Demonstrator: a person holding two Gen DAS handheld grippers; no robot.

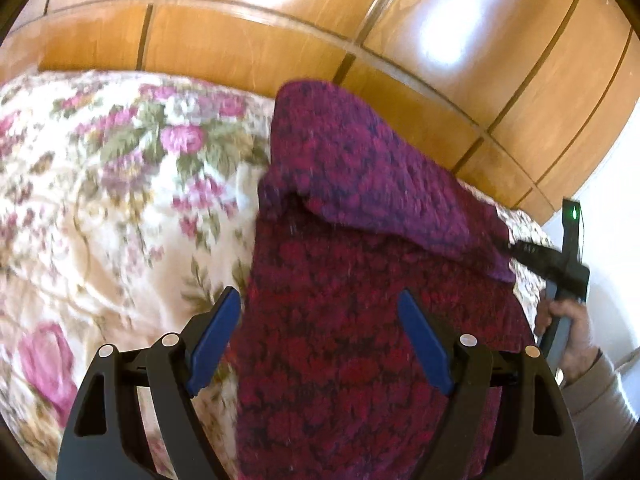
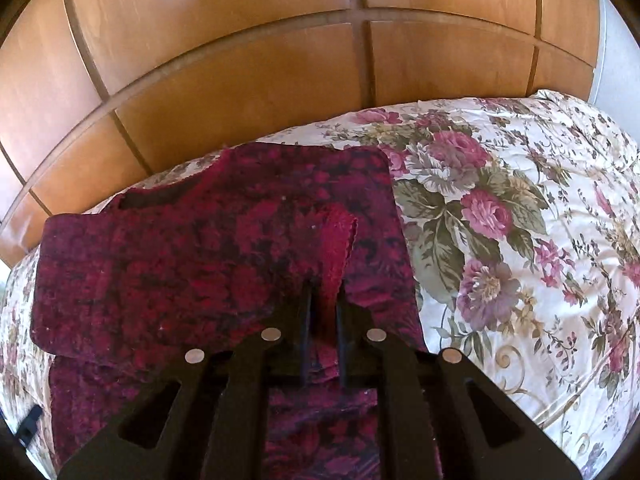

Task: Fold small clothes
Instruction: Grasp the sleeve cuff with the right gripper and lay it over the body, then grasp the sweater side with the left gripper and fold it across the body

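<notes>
Two hand-held grippers and one garment on a bed. The left hand-held gripper [image 1: 320,308], black-framed with two blue finger pads [image 1: 424,344], stands with its jaws wide apart and nothing between them; it is poised above the lower part of the dark red and purple knitted garment [image 1: 360,312], without visible contact, though this view is blurred by motion. The right hand-held gripper [image 2: 323,300], black throughout, has its jaws drawn together on a narrow fold of the same garment [image 2: 200,264], a strip of the knit rising between the two fingers. In the left wrist view the right hand-held gripper [image 1: 520,249] appears at the garment's right edge, where it draws one flap across the rest of the cloth; the person's hand [image 1: 568,332] grips its handle, with a grey sleeve [image 1: 600,396] below. The garment lies on the cream bedspread printed with pink roses and green leaves [image 2: 500,240], near the bed's far edge. Behind the bed stands a glossy brown wooden panelled wall [image 2: 240,80]. Count: two hand-held grippers, one garment, one bedspread, one visible hand.
</notes>
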